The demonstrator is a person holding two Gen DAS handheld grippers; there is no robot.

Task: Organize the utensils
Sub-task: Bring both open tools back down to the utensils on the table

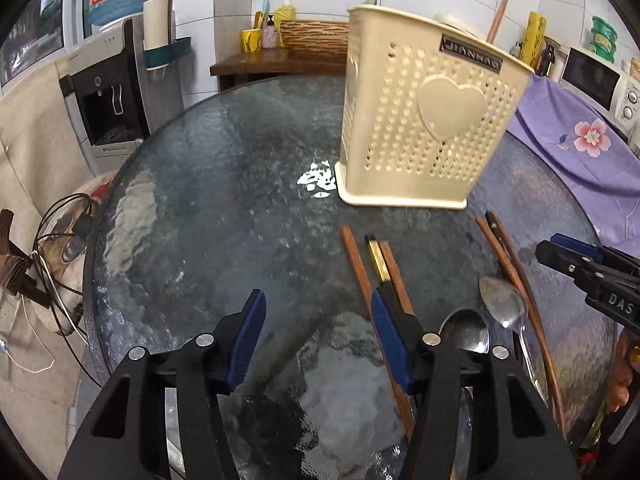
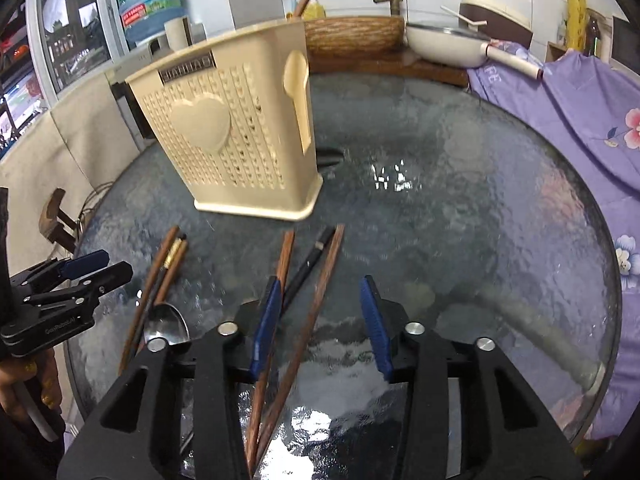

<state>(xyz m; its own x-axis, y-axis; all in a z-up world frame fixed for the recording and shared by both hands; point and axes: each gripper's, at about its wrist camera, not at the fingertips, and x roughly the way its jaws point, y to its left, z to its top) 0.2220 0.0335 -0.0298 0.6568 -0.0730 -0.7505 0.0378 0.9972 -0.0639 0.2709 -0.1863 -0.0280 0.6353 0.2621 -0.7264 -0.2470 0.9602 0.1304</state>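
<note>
A cream perforated utensil holder (image 1: 424, 120) with a heart on its side stands on the round glass table (image 1: 224, 184); it also shows in the right wrist view (image 2: 236, 136). Brown wooden chopsticks (image 1: 360, 268), a black-and-gold chopstick (image 1: 378, 260) and two metal spoons (image 1: 502, 304) lie in front of it. My left gripper (image 1: 318, 312) is open above the table, its right finger over the chopsticks. My right gripper (image 2: 320, 300) is open over another set of wooden chopsticks (image 2: 316, 304) and a black chopstick (image 2: 308, 268). A spoon (image 2: 166, 322) lies to its left.
A water dispenser (image 1: 108, 92) stands left of the table. A wooden shelf (image 1: 280, 60) with cups sits behind. A purple flowered cloth (image 2: 580, 112) covers the right side, with a white pan (image 2: 444, 44) behind. Cables (image 1: 60, 248) hang off the table's left edge.
</note>
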